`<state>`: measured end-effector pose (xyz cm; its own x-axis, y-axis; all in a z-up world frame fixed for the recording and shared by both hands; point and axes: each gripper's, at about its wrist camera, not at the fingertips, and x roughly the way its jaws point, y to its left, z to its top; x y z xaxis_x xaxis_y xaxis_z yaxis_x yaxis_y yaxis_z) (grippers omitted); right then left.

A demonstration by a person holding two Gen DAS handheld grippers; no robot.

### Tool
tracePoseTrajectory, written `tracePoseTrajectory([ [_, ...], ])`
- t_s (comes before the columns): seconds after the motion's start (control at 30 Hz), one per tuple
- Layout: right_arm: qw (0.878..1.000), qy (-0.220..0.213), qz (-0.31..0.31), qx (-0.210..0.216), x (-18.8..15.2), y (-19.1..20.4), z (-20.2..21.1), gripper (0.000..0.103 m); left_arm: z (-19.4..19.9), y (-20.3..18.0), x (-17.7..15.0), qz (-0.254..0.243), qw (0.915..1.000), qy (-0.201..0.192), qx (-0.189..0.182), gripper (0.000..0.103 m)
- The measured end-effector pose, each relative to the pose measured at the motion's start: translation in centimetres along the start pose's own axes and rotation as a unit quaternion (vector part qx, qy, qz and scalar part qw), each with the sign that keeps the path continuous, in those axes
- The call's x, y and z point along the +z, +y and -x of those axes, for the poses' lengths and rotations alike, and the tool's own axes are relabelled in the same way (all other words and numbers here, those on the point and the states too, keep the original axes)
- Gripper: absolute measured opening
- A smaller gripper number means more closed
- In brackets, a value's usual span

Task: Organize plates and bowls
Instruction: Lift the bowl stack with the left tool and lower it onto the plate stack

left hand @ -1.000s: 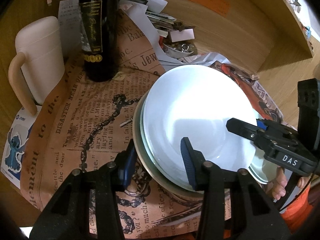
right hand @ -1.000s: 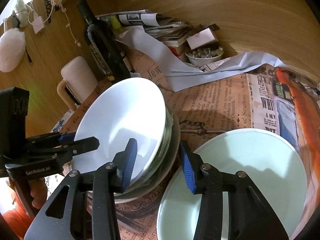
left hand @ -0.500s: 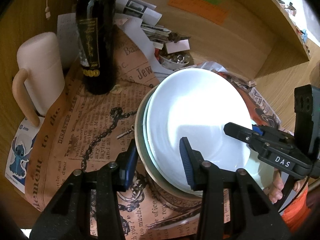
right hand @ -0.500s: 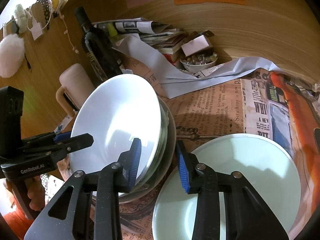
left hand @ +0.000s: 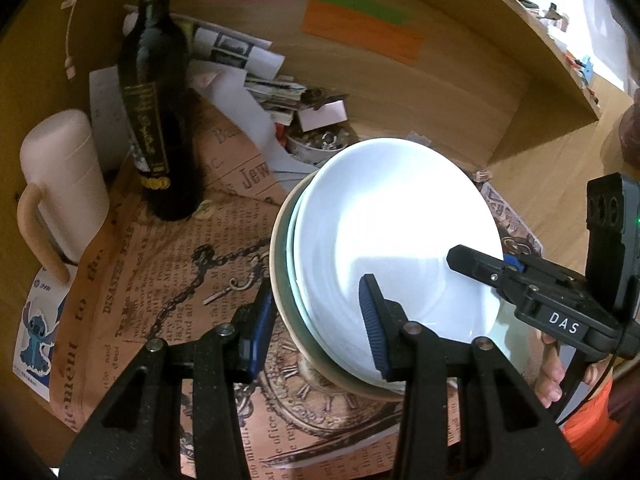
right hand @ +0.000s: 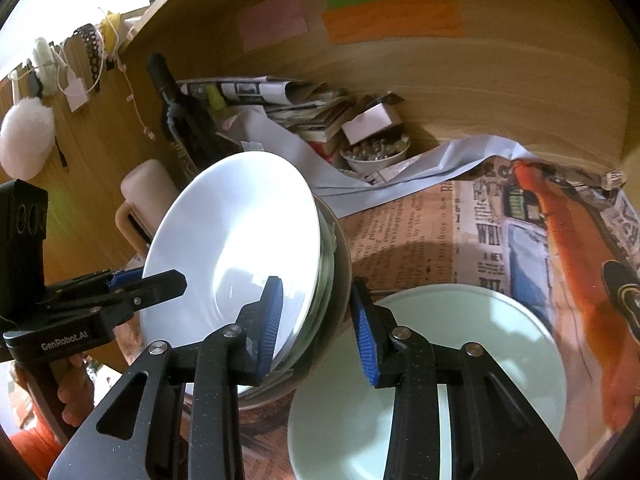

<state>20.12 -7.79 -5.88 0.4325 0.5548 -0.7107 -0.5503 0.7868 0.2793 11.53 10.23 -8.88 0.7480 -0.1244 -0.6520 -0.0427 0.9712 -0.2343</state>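
A stack of dishes (left hand: 392,240), with a white plate on top, pale green plates under it and a beige bowl outermost, hangs tilted between my two grippers. My left gripper (left hand: 316,330) is shut on the stack's left rim, one pad inside the white plate and one outside the bowl. From the other side my right gripper (right hand: 318,324) is shut on the stack (right hand: 240,240) at its right rim. Each gripper shows in the other's view, the right gripper (left hand: 500,276) and the left gripper (right hand: 152,284). A pale green plate (right hand: 472,352) lies flat on the cloth under my right gripper.
A dark wine bottle (left hand: 156,120) and a pink mug (left hand: 64,184) stand left of the stack. A small bowl of trinkets (right hand: 376,152) and piled papers (right hand: 304,108) sit against the wooden back wall. Newspaper-print cloth (left hand: 160,264) covers the table. A person's fingers (left hand: 552,376) hold the right gripper.
Both grippers have risen and the stack has come up with them, so more of the bottle and back wall shows. The right gripper's jaws have narrowed onto the rim.
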Motion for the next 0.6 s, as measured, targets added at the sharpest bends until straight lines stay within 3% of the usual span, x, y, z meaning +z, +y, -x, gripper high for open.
tracePoseTrajectory([
  [0.6, 0.998, -0.032, -0.023, -0.052, -0.7, -3.3, 5.1, 0.031, -1.4, -5.5, 0.6, -0.035, 0.9979, 0.006, -0.054, 0.042],
])
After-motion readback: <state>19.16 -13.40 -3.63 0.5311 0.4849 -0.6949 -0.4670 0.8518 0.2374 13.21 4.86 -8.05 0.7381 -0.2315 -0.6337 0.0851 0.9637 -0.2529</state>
